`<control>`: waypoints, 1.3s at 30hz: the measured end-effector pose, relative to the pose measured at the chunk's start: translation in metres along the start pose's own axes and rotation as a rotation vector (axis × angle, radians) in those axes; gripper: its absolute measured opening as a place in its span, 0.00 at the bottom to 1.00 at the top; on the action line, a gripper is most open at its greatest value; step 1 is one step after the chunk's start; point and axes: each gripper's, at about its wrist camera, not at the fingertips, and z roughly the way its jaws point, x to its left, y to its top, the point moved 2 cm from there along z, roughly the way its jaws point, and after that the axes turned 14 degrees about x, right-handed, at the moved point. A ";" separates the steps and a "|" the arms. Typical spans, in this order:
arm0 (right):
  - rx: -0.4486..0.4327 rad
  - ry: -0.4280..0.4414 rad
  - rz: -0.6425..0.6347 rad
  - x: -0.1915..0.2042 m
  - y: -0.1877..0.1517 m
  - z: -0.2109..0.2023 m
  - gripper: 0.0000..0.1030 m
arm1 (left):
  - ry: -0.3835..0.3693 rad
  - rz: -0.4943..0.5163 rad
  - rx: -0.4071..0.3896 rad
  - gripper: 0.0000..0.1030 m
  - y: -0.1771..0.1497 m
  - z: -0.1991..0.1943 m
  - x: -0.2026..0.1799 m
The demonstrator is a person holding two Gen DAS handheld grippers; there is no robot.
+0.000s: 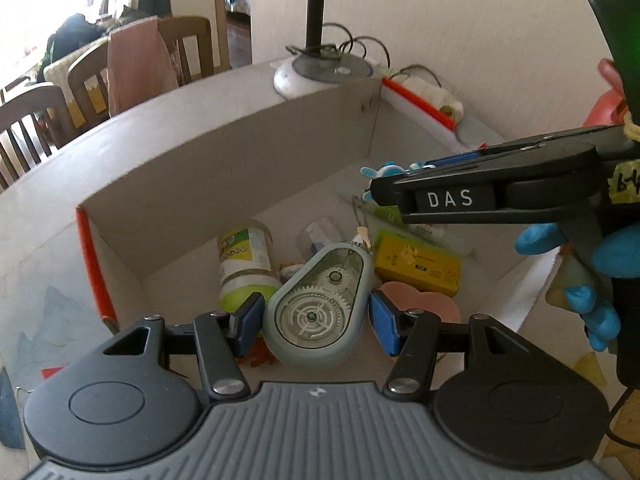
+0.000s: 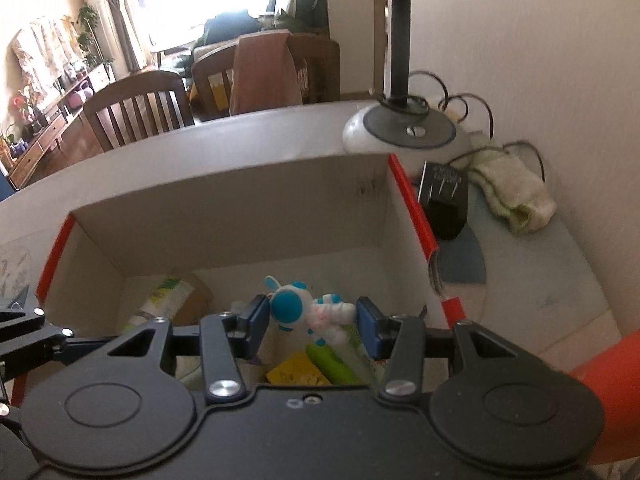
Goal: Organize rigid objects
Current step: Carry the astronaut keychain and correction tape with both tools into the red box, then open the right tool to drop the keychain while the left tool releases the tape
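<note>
My left gripper [image 1: 316,320] is shut on a grey-blue correction tape dispenser [image 1: 320,304] with a clear window showing its gears. It hangs tilted over an open cardboard box [image 1: 224,168] with red edges. My right gripper [image 2: 312,320] is shut on a small blue and white toy figure [image 2: 316,312], also above the box [image 2: 224,208]. In the left wrist view the right gripper [image 1: 384,190] reaches in from the right, held by a blue-gloved hand [image 1: 600,280], with the figure [image 1: 384,170] at its tip.
On the box floor lie a green-and-white labelled bottle [image 1: 246,268], a yellow box [image 1: 420,266], a pink heart-shaped piece [image 1: 424,304] and a small clear bottle [image 1: 320,232]. Behind the box stand a lamp base [image 2: 400,132], a black item [image 2: 444,200] and a folded cloth [image 2: 512,192]. Chairs stand beyond the table.
</note>
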 end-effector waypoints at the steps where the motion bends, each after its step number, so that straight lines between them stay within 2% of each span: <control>1: 0.009 0.002 0.000 0.000 0.000 0.002 0.45 | -0.005 -0.005 0.010 0.55 0.001 0.003 0.001; 7: 0.051 -0.007 0.004 0.000 -0.004 0.010 0.45 | -0.019 0.009 0.049 0.55 0.003 0.011 -0.004; 16: 0.083 -0.013 0.003 0.001 -0.004 0.015 0.46 | -0.023 -0.025 0.117 0.55 0.001 0.021 0.002; 25: 0.111 -0.002 -0.002 0.001 -0.004 0.016 0.49 | -0.025 0.008 0.214 0.53 0.004 0.030 -0.002; 29: 0.096 0.006 -0.011 0.003 -0.009 0.010 0.57 | -0.029 0.000 0.211 0.54 0.004 0.028 0.000; 33: 0.077 0.003 -0.020 0.006 -0.011 0.001 0.58 | -0.021 -0.002 0.181 0.57 0.001 0.021 0.000; 39: 0.045 0.007 -0.025 0.013 -0.017 -0.016 0.60 | -0.056 -0.029 0.119 0.59 -0.007 0.002 0.007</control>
